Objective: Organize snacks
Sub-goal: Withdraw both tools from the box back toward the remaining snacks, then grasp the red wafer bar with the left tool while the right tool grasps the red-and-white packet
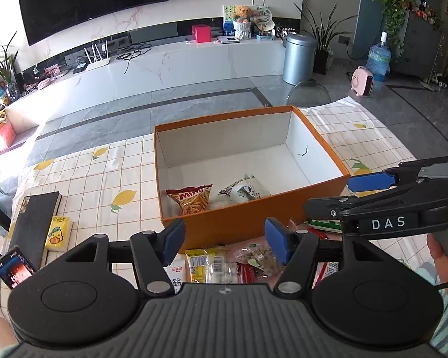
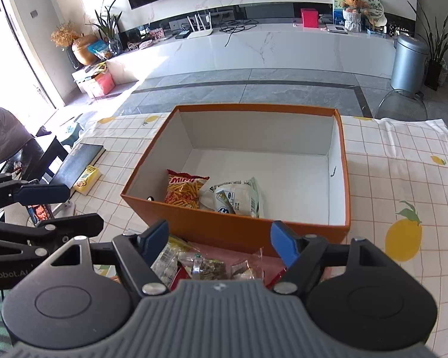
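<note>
Orange cardboard box, open-topped and white inside, serves as the landmark on the lemon-print checked tabletop. Inside it, against its near wall, lie two snacks: one red-and-yellow bag of stick crisps and, just beside it, one white-and-green crinkled packet. Two packets are counted in the box; the rest of its floor is bare.

In front of the box's near wall sits a loose heap of small wrapped snacks, too jumbled to count. The heap lies directly ahead of and below both tools.

Each left hand-held gripper and right hand-held gripper stands released, blue pads apart with nothing pressed between them. Judged from both views, the two are about equally near the heap, the left one over its yellow packet, whose long axis runs roughly towards the box, so the next pick probably means dropping almost straight down.
</note>
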`<control>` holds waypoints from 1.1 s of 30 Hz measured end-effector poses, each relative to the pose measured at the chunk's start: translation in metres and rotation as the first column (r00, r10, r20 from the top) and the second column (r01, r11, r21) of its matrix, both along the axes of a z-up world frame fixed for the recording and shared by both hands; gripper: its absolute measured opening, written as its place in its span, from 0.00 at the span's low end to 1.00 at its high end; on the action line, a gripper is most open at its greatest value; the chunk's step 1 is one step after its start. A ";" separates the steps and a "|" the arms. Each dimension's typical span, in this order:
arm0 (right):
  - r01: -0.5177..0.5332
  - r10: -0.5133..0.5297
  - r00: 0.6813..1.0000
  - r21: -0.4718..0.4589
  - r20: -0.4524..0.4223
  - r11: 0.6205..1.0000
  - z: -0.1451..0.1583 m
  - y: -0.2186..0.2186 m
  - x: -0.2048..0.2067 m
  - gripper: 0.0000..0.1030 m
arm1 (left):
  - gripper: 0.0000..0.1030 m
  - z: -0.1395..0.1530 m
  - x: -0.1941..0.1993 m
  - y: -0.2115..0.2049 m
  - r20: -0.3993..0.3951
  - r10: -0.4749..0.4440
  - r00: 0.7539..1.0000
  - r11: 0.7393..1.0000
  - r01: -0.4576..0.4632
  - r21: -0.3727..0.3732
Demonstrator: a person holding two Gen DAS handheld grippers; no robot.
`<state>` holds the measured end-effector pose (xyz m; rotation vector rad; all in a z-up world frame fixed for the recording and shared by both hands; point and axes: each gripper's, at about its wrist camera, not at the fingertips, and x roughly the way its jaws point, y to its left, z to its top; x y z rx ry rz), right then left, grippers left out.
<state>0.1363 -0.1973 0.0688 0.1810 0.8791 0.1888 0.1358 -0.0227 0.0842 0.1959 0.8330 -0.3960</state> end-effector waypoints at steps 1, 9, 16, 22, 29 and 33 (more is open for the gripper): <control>0.006 -0.006 1.000 0.005 0.013 1.000 0.000 -0.001 -0.012 0.72 | 0.70 -0.002 -0.005 0.000 0.003 0.004 1.000 1.000 -0.004 -0.012; 0.097 -0.100 0.993 0.047 0.070 0.994 -0.020 -0.005 -0.081 0.77 | 0.73 -0.028 -0.055 0.001 0.052 0.027 0.998 0.995 -0.022 -0.098; 0.215 -0.217 0.973 0.041 0.079 0.976 -0.061 -0.006 -0.117 0.79 | 0.73 -0.071 -0.074 0.002 0.046 0.079 0.996 0.991 -0.074 -0.108; 0.299 -0.299 0.954 0.045 0.002 0.953 -0.111 -0.007 -0.125 0.80 | 0.73 -0.107 -0.077 0.006 0.019 0.135 0.991 0.986 -0.132 -0.103; 0.360 -0.357 0.932 0.052 -0.053 0.932 -0.139 -0.011 -0.104 0.80 | 0.73 -0.135 -0.075 -0.008 0.062 0.104 0.993 0.995 -0.104 -0.004; 0.374 -0.370 0.926 0.058 -0.075 0.926 -0.148 -0.009 -0.090 0.86 | 0.70 -0.150 -0.072 -0.015 0.108 0.092 0.990 0.994 -0.098 0.046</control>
